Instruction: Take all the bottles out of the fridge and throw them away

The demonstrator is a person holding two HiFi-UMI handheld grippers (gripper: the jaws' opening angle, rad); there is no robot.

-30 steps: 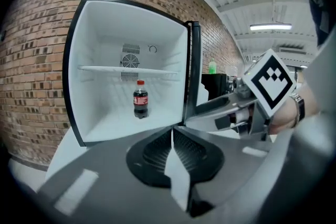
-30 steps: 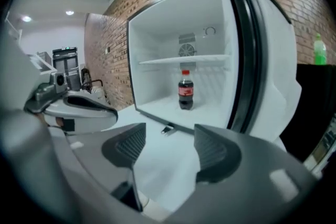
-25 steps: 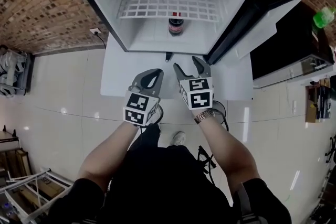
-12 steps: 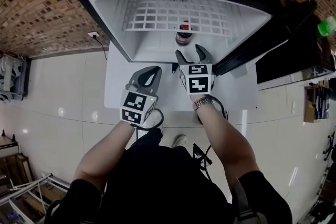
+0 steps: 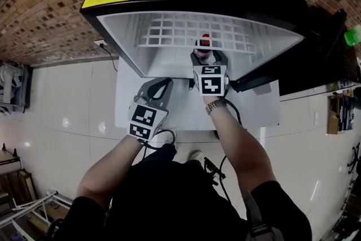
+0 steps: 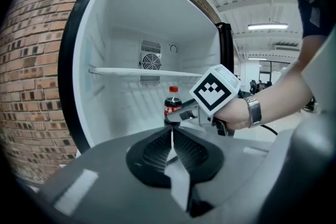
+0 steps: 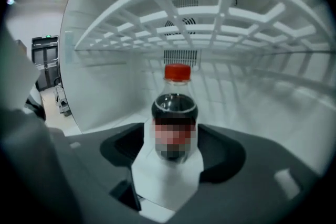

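Note:
One dark cola bottle (image 5: 203, 44) with a red cap stands upright on the floor of the open fridge (image 5: 118, 36), under its wire shelf (image 5: 169, 28). My right gripper (image 5: 208, 56) reaches into the fridge. Its jaws have just been opening and stand wide, one on each side of the bottle (image 7: 175, 113), without pressing on it. My left gripper (image 5: 160, 85) hangs shut and empty outside the fridge's front edge, to the left of the right one. In the left gripper view the bottle (image 6: 172, 105) shows just past the right gripper (image 6: 176, 117).
The fridge door (image 5: 316, 48) stands open at the right. A brick wall (image 5: 45, 8) runs behind and to the left of the fridge. A green object (image 5: 352, 35) sits at the far right edge. The floor is pale tile (image 5: 67, 121).
Both grippers have moved forward toward the fridge. The right one has gone inside, and its jaws now flank the bottle. The left one stays outside, still shut.

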